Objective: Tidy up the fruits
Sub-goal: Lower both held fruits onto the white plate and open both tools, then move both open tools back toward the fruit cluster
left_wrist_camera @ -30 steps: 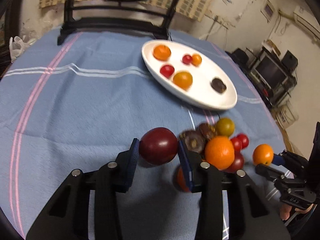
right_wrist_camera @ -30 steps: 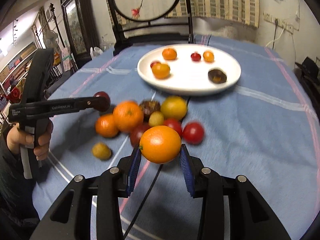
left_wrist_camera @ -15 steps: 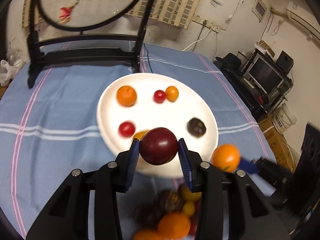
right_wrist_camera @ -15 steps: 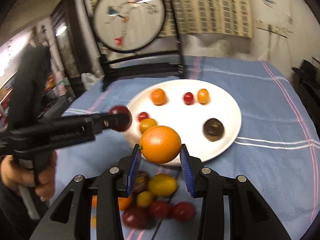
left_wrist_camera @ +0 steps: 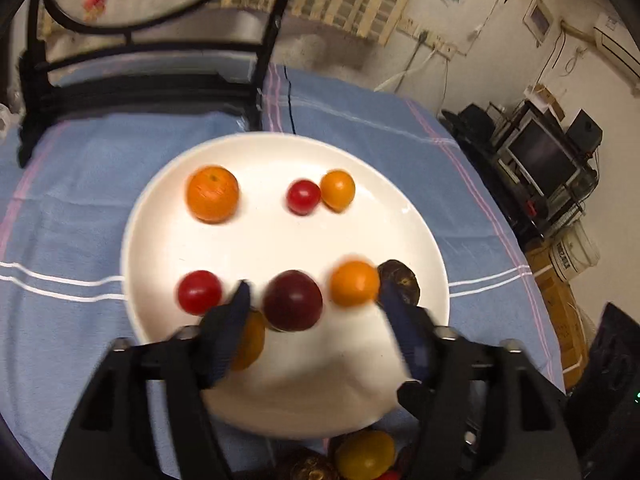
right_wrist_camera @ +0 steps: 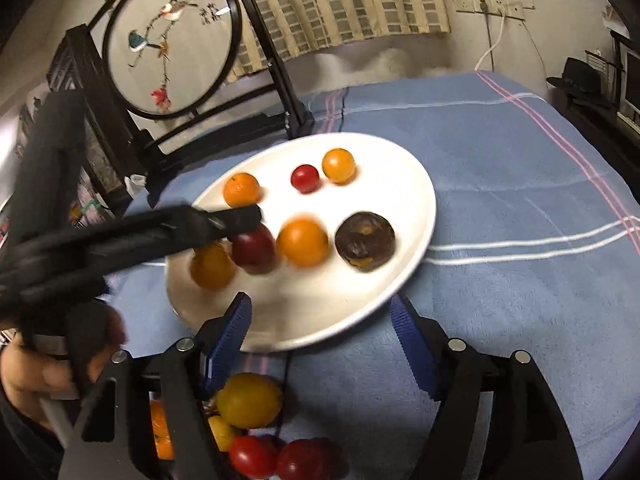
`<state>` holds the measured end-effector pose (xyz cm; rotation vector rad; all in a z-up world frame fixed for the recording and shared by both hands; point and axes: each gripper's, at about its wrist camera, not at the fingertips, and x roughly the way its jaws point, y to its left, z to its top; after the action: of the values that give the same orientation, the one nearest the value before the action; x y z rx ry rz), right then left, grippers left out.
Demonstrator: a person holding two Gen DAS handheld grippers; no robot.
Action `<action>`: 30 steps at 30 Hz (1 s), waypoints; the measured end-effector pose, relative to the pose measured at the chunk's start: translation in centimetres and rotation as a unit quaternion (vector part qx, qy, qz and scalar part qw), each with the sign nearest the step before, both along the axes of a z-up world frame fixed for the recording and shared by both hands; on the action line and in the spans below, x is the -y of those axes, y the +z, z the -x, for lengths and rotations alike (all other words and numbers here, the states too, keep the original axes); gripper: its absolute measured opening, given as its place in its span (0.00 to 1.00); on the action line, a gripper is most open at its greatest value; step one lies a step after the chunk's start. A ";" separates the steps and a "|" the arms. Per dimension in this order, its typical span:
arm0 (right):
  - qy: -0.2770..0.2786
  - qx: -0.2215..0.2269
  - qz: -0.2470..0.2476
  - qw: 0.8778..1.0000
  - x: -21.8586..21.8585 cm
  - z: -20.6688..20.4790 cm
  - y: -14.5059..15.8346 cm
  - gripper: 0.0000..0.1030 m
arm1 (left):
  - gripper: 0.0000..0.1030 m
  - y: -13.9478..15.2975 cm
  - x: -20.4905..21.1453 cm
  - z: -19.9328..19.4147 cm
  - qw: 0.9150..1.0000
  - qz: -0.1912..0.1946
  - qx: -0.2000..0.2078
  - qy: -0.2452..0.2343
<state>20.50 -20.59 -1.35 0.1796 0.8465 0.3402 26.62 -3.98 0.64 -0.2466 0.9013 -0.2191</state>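
1. Both fruits have left our grips since a second ago and now sit on the white plate (left_wrist_camera: pixel 152 216).
2. Our left claw (left_wrist_camera: pixel 316 300) is opening; the dark red plum (left_wrist_camera: pixel 293 300) lies loose between its fingers.
3. Our right claw (right_wrist_camera: pixel 320 312) is opening, nothing between its fingers; the orange (right_wrist_camera: pixel 303 242) lies just ahead, right of the plum.

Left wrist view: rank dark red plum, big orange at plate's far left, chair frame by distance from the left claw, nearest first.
1. Dark red plum: between the opening left claw fingers, untouched, near side of white plate.
2. Big orange: plate's far left.
3. Chair frame: beyond the plate, table's far edge.
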 end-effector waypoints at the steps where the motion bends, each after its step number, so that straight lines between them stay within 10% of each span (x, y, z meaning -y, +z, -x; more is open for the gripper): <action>1: 0.005 -0.001 -0.002 1.000 -0.1 0.1 0.1 0.72 | 0.73 0.5 -0.3 0.6 1.000 -0.003 0.010 0.003; 10: 0.011 0.014 0.014 1.000 0.0 1.6 0.8 0.71 | 0.86 2.1 -4.6 7.7 0.998 -0.011 0.052 0.043; 30: 0.106 0.036 0.101 0.989 1.8 8.5 0.6 0.72 | 0.90 -2.2 -7.5 15.6 0.998 -0.008 0.004 0.059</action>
<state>12.03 -22.38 -0.73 -0.1117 0.8239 0.4543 11.04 3.48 -1.58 -0.2818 0.8780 -0.1037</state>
